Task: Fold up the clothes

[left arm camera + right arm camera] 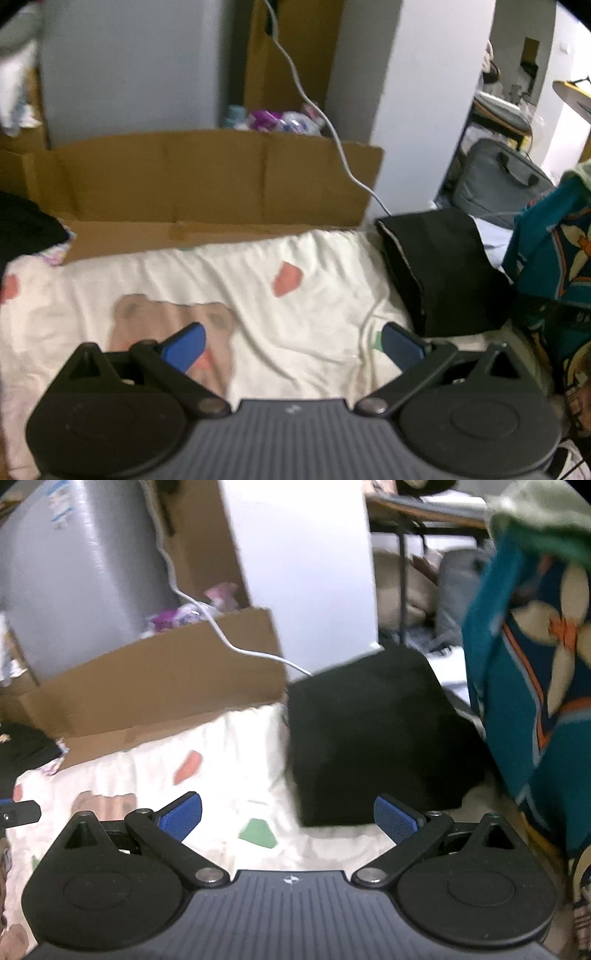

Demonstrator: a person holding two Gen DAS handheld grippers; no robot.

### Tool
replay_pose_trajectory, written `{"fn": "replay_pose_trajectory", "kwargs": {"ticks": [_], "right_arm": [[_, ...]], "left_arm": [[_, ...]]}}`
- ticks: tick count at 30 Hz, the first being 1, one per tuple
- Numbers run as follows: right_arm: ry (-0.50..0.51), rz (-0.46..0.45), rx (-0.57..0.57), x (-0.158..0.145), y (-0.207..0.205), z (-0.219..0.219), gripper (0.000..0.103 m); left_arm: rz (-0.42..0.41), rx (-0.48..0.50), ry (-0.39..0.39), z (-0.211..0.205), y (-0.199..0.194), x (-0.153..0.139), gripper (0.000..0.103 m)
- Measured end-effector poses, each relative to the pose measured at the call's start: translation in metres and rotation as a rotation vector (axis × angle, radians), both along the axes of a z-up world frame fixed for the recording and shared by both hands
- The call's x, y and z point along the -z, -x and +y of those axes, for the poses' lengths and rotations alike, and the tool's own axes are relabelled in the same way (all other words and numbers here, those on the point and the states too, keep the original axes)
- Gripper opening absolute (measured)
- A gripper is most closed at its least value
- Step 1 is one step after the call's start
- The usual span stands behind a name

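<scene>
A folded black garment [439,269] lies at the far right of the white patterned bed sheet [229,280]; the right wrist view has it closer, folded black garment [369,734] just ahead and right of centre. My left gripper [293,347] hangs open above the sheet, nothing between its blue pads, with the garment off to its upper right. My right gripper [288,818] is open wide over the sheet [221,771], the garment's near edge lying just beyond its right pad. More dark cloth [26,225] sits at the far left edge.
A flattened cardboard sheet [207,181] stands along the back of the bed, with a white cable [317,110] running down over it. A teal floral cloth [535,672] hangs at the right. A grey bag [498,181] and clutter lie beyond the bed.
</scene>
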State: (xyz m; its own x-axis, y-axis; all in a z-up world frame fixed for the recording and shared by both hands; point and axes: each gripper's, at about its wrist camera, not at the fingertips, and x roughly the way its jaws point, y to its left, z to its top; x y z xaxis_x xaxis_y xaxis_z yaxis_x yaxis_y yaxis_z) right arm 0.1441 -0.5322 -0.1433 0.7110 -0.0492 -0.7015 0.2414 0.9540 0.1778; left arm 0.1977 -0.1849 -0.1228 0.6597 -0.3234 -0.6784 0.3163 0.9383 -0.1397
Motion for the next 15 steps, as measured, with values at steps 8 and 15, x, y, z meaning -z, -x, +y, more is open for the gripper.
{"fn": "replay_pose_trajectory", "kwargs": {"ticks": [8,15], "right_arm": [[-0.002,-0.023,-0.047,-0.077,0.02,0.011,0.102],[-0.038,0.072,-0.061,-0.124,0.033,0.032,0.102]], "left_arm": [[0.002,-0.045,0.03,0.061,0.036,-0.039,0.102],[0.053,-0.115,0.125,0.095,0.06,-0.057,0.103]]}}
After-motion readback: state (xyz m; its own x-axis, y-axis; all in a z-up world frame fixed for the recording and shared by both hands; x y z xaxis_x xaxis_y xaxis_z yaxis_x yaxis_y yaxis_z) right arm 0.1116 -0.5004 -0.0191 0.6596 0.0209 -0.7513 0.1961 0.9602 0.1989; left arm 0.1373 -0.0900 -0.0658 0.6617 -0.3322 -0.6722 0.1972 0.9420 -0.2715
